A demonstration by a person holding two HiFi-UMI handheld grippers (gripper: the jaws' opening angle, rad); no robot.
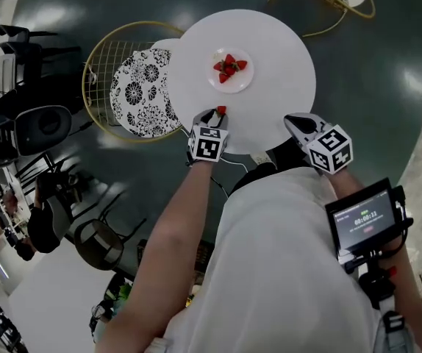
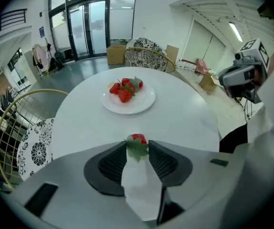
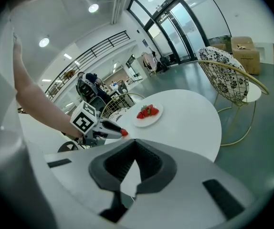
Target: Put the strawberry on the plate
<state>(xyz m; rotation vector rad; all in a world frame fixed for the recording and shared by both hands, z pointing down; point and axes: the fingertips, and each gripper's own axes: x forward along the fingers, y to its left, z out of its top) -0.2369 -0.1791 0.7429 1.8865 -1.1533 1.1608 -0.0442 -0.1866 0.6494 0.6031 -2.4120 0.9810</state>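
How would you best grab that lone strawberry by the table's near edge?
Pinch the strawberry across its red sides, coming from the table's near edge as the left gripper does. Its leafy cap faces the gripper and its red tip points towards the plate, so both sides lie squarely between the open jaws.

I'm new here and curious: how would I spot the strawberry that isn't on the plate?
Find the round white table. At its near edge, one strawberry is between the left gripper's jaws, alone, unlike the strawberries piled on the plate.
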